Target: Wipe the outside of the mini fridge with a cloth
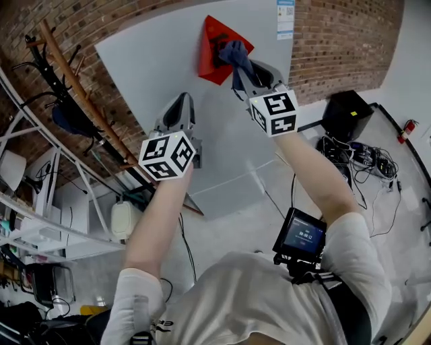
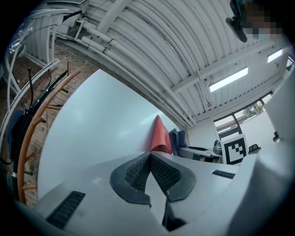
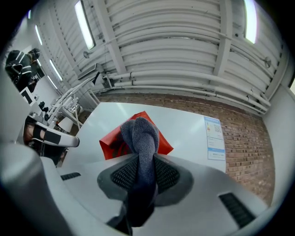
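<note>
1. The right gripper [image 3: 140,159] has its jaws clamped on the blue-grey cloth [image 3: 140,133]. A folded wad pokes out past the tips.
2. The left gripper [image 2: 150,159] has its jaws pinched together at the tips, nothing in them. It hovers by the white panel, nearer the left edge.
3. The cloth sits at a red sheet [image 1: 212,54] stuck near the top edge of the mini fridge [image 1: 155,60] panel. Can't tell if it's actually pressing.
4. A printed label [image 1: 285,19] is in the top right corner.
5. Progress-wise: no streaks or damp patches show, so I'd guess the wiping is barely started and most of the panel is left.
</note>
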Action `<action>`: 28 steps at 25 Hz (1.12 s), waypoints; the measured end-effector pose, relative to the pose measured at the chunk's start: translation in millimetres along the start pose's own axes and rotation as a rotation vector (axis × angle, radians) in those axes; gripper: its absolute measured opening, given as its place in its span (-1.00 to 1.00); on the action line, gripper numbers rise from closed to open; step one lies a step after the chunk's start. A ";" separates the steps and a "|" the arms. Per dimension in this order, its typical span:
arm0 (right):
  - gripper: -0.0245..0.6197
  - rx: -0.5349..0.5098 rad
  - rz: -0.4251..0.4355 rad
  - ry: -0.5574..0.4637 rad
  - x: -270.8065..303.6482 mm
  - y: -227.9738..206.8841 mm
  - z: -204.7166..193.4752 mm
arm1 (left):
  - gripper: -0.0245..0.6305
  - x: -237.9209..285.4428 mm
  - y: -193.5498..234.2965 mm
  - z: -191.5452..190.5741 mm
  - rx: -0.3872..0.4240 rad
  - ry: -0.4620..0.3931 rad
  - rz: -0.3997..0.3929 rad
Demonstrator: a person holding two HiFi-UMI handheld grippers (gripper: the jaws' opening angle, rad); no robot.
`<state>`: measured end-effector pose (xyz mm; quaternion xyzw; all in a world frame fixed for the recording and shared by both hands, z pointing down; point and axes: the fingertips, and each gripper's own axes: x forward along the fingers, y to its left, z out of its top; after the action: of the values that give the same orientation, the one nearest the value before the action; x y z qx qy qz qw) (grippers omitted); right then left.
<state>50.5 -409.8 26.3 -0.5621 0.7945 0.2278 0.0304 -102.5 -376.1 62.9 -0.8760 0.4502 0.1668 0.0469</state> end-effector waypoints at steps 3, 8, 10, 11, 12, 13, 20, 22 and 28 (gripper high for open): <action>-0.67 0.008 -0.021 0.021 -0.6 -21.0 -10.9 | -0.92 11.1 -9.6 -4.5 -0.004 0.003 -0.007; -0.67 0.012 -0.059 0.044 -0.6 -56.3 -26.7 | -0.92 29.5 -23.2 -7.6 -0.004 -0.002 -0.015; -0.67 0.015 -0.078 0.055 -0.8 -72.2 -34.5 | -0.91 36.5 -27.2 -9.0 -0.003 -0.004 -0.015; -0.67 0.017 -0.088 0.060 -1.0 -80.5 -39.0 | -0.92 40.1 -29.0 -10.0 -0.003 -0.005 -0.015; -0.67 0.019 -0.098 0.066 -1.2 -89.0 -43.7 | -0.91 43.6 -30.9 -11.3 -0.002 -0.005 -0.015; -0.67 0.022 -0.107 0.071 -1.7 -97.5 -48.2 | -0.92 47.1 -33.0 -12.8 -0.001 -0.005 -0.016; -0.67 0.046 -0.178 0.082 -7.0 -152.9 -71.9 | -0.91 70.4 -45.9 -22.6 -0.001 -0.008 -0.022; -0.67 0.050 -0.192 0.085 -7.4 -165.1 -76.4 | -0.92 76.1 -48.4 -25.6 -0.001 -0.006 -0.023; -0.67 0.037 -0.191 0.086 -5.4 -175.0 -82.1 | -0.92 85.4 -52.2 -34.7 -0.004 0.004 -0.022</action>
<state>228.3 -483.8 44.0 -0.6437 0.7421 0.1849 0.0282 -5.7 -419.3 63.4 -0.8812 0.4404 0.1656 0.0461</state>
